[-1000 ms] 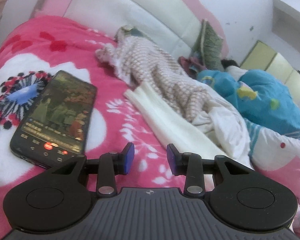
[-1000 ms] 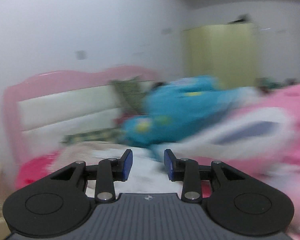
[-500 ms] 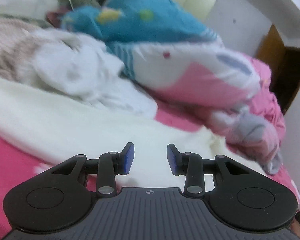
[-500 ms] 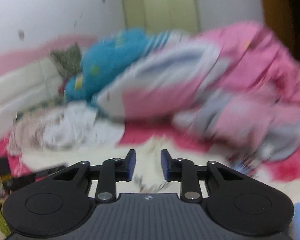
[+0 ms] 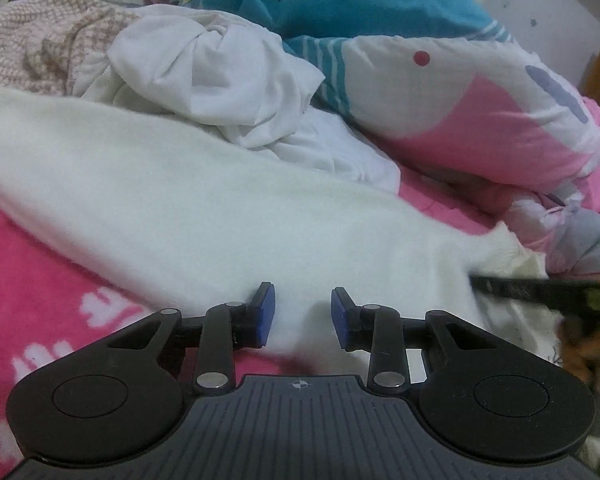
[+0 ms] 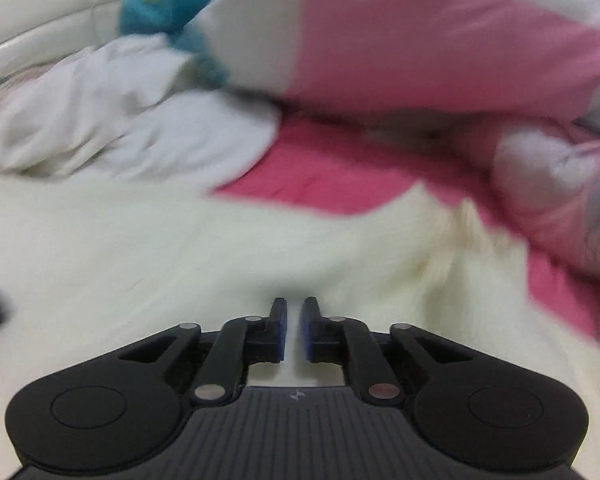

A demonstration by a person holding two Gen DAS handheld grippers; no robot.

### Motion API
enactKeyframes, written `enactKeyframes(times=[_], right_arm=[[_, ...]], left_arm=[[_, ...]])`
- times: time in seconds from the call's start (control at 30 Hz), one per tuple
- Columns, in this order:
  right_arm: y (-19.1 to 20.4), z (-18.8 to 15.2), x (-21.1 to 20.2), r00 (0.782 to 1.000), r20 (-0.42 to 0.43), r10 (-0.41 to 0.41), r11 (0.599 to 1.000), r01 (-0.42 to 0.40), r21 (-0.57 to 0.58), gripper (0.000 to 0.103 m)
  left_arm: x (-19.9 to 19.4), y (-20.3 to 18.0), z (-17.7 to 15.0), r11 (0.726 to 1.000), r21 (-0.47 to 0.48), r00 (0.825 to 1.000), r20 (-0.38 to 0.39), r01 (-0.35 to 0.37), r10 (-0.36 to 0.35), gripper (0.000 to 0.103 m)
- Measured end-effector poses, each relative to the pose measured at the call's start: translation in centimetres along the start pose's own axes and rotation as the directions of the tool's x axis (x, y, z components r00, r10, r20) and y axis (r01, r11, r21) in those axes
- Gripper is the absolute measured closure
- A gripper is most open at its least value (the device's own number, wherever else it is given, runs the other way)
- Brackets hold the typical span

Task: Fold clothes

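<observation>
A cream fleece garment (image 5: 228,216) is spread slantwise across the pink bed cover (image 5: 32,280), its near edge met by the left tongs (image 5: 302,316), whose jaws are closing with a gap left and nothing pressed. The right tongs (image 6: 294,330) are seen closing, almost clenched, low over the fleece; whether cloth is pinched cannot be told. A crumpled white garment (image 5: 220,76) and heaped quilt (image 5: 460,92) crowd the far edge
</observation>
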State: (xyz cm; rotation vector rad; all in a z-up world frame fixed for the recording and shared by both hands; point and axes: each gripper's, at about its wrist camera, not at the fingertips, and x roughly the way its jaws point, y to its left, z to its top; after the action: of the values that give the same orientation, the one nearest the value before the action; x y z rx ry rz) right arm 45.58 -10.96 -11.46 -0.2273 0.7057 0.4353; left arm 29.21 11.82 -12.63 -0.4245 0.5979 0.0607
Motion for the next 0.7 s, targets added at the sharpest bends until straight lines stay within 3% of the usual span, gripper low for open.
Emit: enactKeyframes(times=[0.1, 0.2, 0.27, 0.33, 0.4, 0.5, 0.6, 0.7], right_arm=[[-2.8, 2.1, 1.7, 0.994, 0.025, -0.108, 0.989, 0.105, 0.108, 0.098], [-5.0, 3.2, 2.1, 0.974, 0.031, -0.226, 0.96, 0.217, 0.177, 0.097], [-6.1, 3.5, 0.8, 0.972, 0.054, -0.227, 0.951, 0.209, 0.226, 0.096], [-5.8, 3.4, -1.6, 0.986, 0.087, -0.143, 0.956, 0.115, 0.271, 0.096], [-4.2, 3.0, -3.1, 0.997, 0.079, 0.001, 0.972, -0.019, 0.234, 0.095], [-1.5, 2.6, -2.6, 0.985, -0.009, 0.173, 0.969, -0.168, 0.182, 0.095], [-0.2, 2.5, 0.4, 0.993, -0.058, 0.104, 0.987, -0.096, 0.131, 0.095], [-2.3, 3.3, 2.7, 0.999, -0.021, 0.036, 0.976, -0.031, 0.217, 0.099]], left_arm=[[-0.1, 0.0, 0.0, 1.0, 0.0, 1.0, 0.004, 0.001, -0.001, 0.072], [-0.1, 0.0, -0.1, 1.0, -0.005, 1.0, 0.008, 0.005, -0.005, 0.072], [-0.1, 0.1, -0.1, 1.0, -0.01, 1.0, 0.009, 0.008, -0.008, 0.072], [-0.2, 0.2, -0.1, 1.0, -0.014, 1.0, 0.011, 0.01, -0.01, 0.072], [-0.2, 0.1, -0.2, 1.0, -0.013, 1.0, 0.013, 0.01, -0.009, 0.072], [-0.2, 0.1, -0.2, 1.0, -0.012, 1.0, 0.016, 0.008, -0.008, 0.072], [-0.3, 0.1, -0.3, 1.0, -0.014, 1.0, 0.019, 0.01, -0.01, 0.072], [-0.3, 0.3, -0.3, 1.0, -0.024, 1.0, 0.023, 0.021, -0.02, 0.072]])
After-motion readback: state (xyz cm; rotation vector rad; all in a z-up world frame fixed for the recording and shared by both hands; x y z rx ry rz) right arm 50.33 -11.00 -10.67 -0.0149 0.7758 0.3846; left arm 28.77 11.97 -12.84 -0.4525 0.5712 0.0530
